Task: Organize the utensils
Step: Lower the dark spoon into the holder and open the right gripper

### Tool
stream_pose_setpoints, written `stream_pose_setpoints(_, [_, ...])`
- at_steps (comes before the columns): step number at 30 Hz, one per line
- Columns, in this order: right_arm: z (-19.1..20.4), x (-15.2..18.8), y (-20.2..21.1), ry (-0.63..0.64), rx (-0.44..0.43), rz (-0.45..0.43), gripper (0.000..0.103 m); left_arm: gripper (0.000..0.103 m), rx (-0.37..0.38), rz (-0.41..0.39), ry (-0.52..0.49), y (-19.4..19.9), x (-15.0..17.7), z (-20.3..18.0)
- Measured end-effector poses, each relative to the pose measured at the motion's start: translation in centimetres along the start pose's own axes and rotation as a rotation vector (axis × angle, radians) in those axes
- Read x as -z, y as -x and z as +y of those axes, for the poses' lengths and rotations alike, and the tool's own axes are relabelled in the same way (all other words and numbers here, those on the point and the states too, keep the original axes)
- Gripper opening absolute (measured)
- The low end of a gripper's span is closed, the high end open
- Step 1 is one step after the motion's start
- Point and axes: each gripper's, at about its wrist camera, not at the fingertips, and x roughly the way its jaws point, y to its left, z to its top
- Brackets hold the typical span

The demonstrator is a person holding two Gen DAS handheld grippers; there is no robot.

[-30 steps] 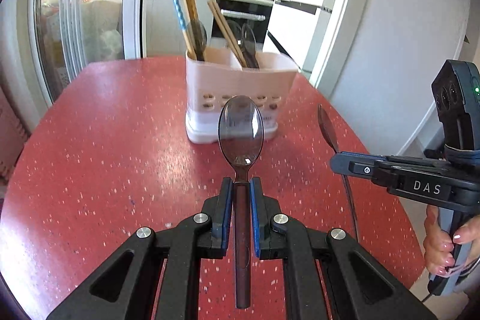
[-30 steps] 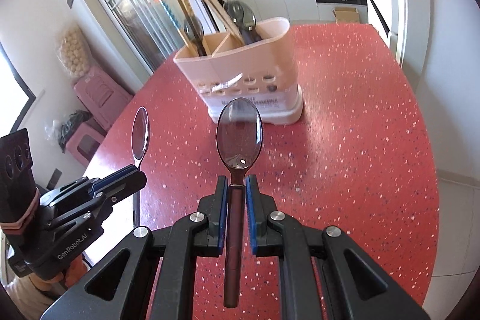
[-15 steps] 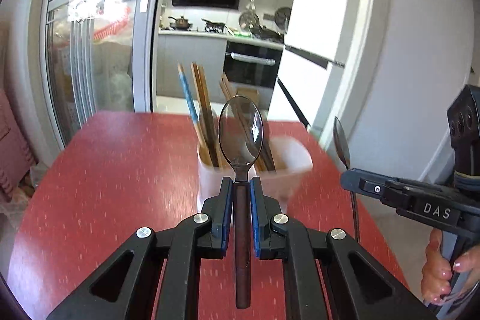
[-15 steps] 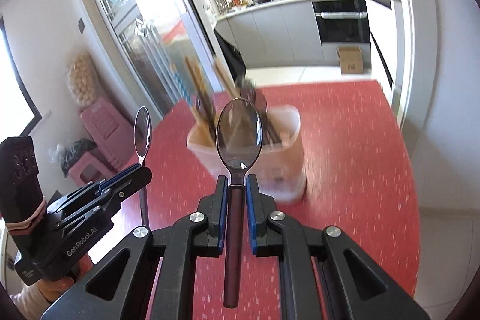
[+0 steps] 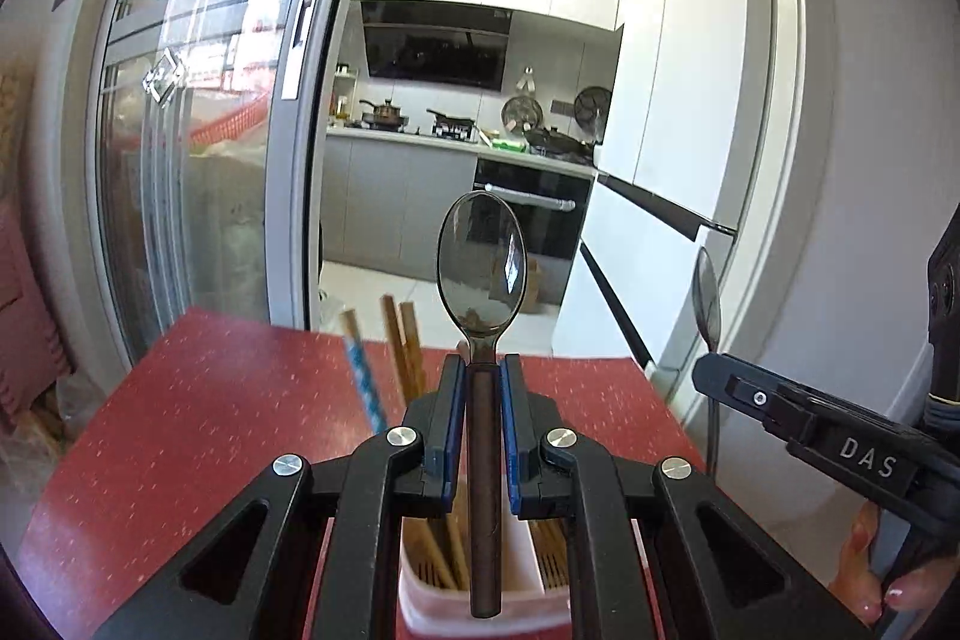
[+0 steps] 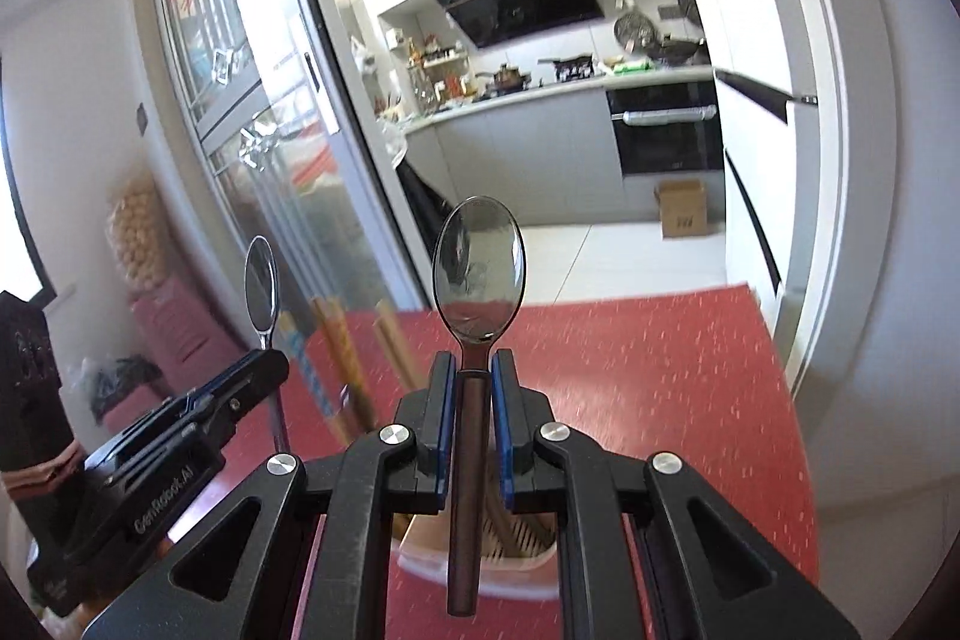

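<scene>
My left gripper [image 5: 482, 370] is shut on a dark spoon [image 5: 481, 274], bowl up, handle hanging over the white utensil holder [image 5: 414, 586] below it. My right gripper [image 6: 467, 370] is shut on a second dark spoon [image 6: 479, 280], its handle over the same holder [image 6: 528, 562]. Chopsticks [image 5: 403, 346] and a blue-patterned one [image 5: 362, 370] stand in the holder. Each gripper shows in the other's view: the right one [image 5: 708, 370] with its spoon [image 5: 706, 298], the left one [image 6: 264, 364] with its spoon [image 6: 261, 286].
The holder stands on a red speckled table [image 5: 198, 400], which also shows in the right wrist view [image 6: 672, 370]. A glass sliding door [image 5: 180, 160] is at the left, a white fridge [image 5: 678, 160] at the right, the kitchen behind.
Both grippers have risen and moved forward over the holder with their spoons. The holder has gone from ahead of the fingers to beneath them.
</scene>
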Motion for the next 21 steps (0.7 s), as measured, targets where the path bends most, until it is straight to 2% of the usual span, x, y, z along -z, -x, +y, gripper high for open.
stream_pose_setpoints(7, [0.4, 1.3, -3.1, 0.104, 0.056, -0.073, 0.013, 0.04, -0.027, -0.028, -0.031, -2.6, 2.2, -0.9])
stream_pose_setpoints(13, [-0.2, 3.8, -5.0, 0.152, 0.089, -0.064, 0.013, 0.04, -0.058, -0.004, -0.077, -3.9, 4.4, -1.5])
stream_pose_setpoints(21, [-0.2, 5.8, -5.1, 0.187, 0.078, -0.044, 0.013, 0.04, -0.102, 0.016, -0.122, -4.1, 5.8, -1.9])
